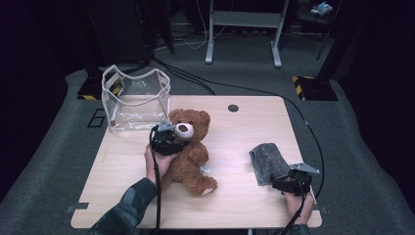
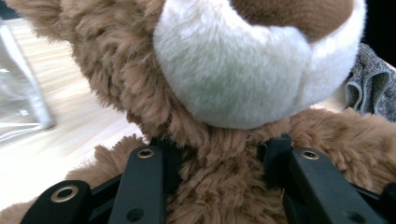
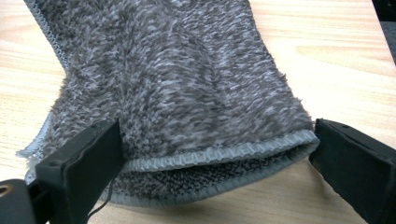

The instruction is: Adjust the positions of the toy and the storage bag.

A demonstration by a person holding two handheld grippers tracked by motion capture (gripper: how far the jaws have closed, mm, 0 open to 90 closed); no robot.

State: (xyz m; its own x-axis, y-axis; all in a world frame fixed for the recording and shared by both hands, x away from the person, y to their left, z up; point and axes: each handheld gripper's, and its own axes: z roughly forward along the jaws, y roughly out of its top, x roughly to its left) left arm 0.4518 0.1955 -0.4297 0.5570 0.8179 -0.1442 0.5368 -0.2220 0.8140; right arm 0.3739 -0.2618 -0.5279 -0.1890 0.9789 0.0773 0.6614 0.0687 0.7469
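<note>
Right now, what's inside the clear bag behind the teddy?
The clear bag stands open at the table's far left corner. Through its walls nothing shows inside. The teddy bear's head covers its lower right corner, so that bit is unseen.

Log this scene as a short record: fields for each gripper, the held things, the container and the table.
left gripper: shut on the brown plush teddy bear, jaws pressed into the fur at its neck
right gripper: open, jaws on either side of the folded grey fleecy cloth
container: clear plastic zip bag, standing open at the table's far left
table: light wooden tabletop
</note>
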